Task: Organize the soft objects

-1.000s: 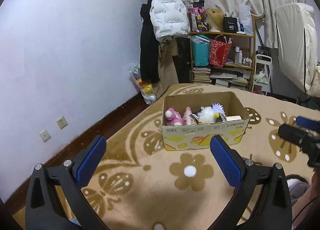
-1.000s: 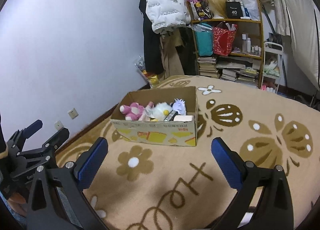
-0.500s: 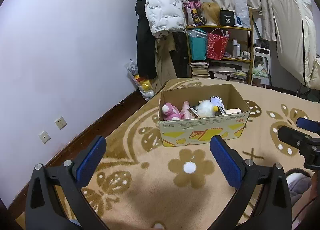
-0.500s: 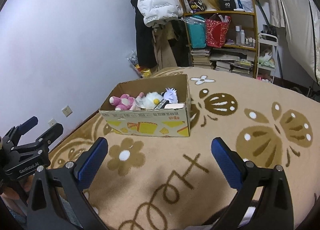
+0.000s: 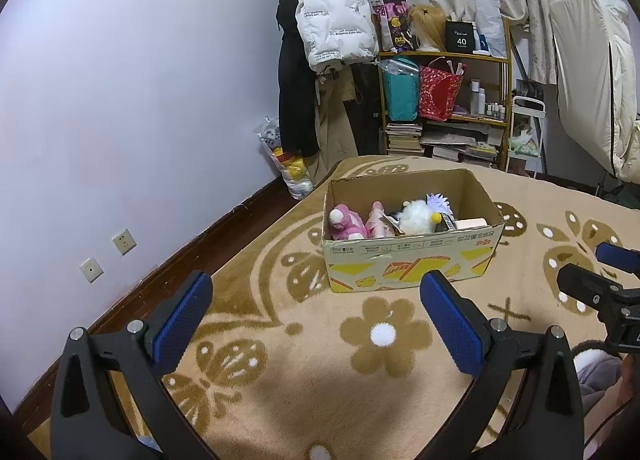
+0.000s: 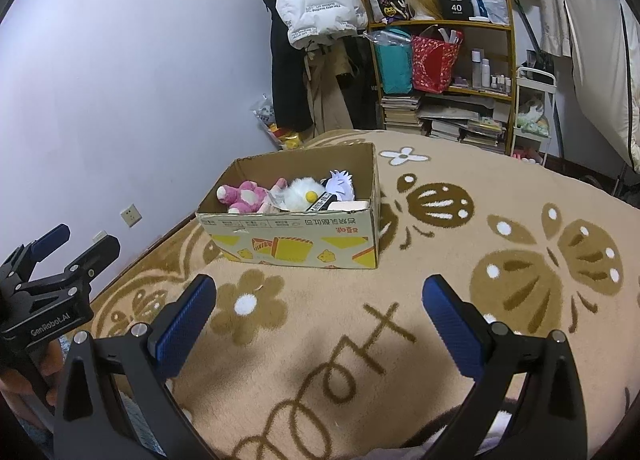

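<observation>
An open cardboard box stands on the patterned beige blanket. Inside lie a pink plush, a white fluffy plush with a yellow beak and a pale purple spiky toy. My left gripper is open and empty, hovering over the blanket in front of the box. My right gripper is open and empty, also short of the box. Each gripper shows at the edge of the other's view, the right and the left.
A wooden shelf with books, bags and bottles stands behind the box. Coats hang beside it. A wall with sockets runs along the left, with a strip of bare floor. A grey plush slipper lies at the lower right.
Both grippers have tilted and pulled back slightly; the box sits a little farther and higher in both views. Both stay open and empty.
</observation>
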A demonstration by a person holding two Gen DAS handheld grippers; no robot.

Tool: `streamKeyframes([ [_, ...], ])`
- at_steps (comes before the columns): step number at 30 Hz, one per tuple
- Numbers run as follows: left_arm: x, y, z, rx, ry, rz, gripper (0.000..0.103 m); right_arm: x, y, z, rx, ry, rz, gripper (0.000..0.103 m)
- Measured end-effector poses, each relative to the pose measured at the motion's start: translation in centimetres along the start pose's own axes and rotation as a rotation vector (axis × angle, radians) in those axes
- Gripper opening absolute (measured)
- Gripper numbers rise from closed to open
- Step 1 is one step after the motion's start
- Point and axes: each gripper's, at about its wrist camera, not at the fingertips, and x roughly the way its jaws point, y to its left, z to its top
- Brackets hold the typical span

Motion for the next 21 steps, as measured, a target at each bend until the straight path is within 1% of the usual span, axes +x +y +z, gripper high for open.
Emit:
streamKeyframes([
  [21, 0.01, -0.04, -0.12, 0.003, -0.007, -0.002, 0.103, -0.05, -0.56, -0.2, 0.002, -0.002, -0.004, 0.103],
])
